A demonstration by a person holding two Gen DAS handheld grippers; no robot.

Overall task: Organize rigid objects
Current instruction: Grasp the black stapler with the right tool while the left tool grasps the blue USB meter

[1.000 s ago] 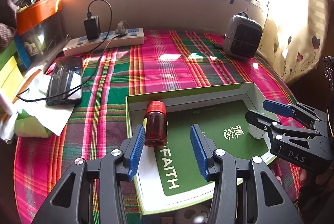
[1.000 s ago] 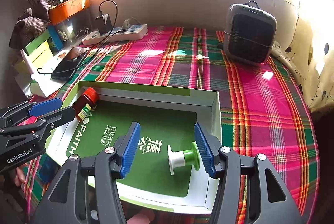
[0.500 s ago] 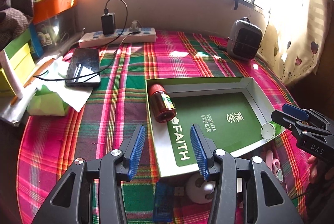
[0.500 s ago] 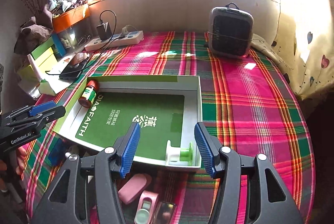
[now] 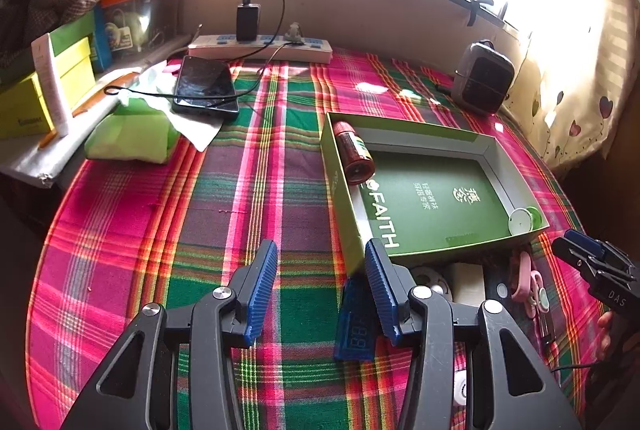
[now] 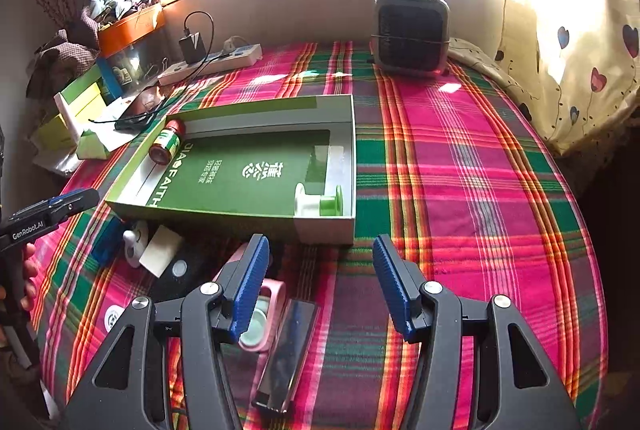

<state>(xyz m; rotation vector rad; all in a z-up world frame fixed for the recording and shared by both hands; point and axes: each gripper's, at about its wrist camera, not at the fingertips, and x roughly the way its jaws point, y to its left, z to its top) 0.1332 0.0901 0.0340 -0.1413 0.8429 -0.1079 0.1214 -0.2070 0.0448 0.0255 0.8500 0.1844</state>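
- Both claws empty, jaws spread wide, held above the plaid cloth on the near side of the green box.
- Already in the box: brown bottle lying on its side in the far-left corner, white-and-green spool on its side in the near-right corner.
- Loose pile not yet sorted sits just outside the box's near wall: blue gadget, white round piece, white pad, black slab with a button, pink case, dark flat bar.
- Right gripper: pink case at about 8 o'clock from the jaw gap, partly hidden behind the left finger. Dark bar just beside it at about 7 o'clock, long axis running roughly 1-to-7, close to parallel with the fingers.
- Left gripper: blue gadget at about 4 o'clock, partly behind its right finger, long axis near 12-to-6. Nothing lies between the jaws.
- Judgement: right claw is nearer the pink case and the bar; left claw is nearer the blue gadget and the white pieces.
- Judgement: either pick needs a sideways shift to centre the item, and a crosswise grip on the bar's narrow width.
- Risk: items touch or overlap, so a neighbour may get nudged.
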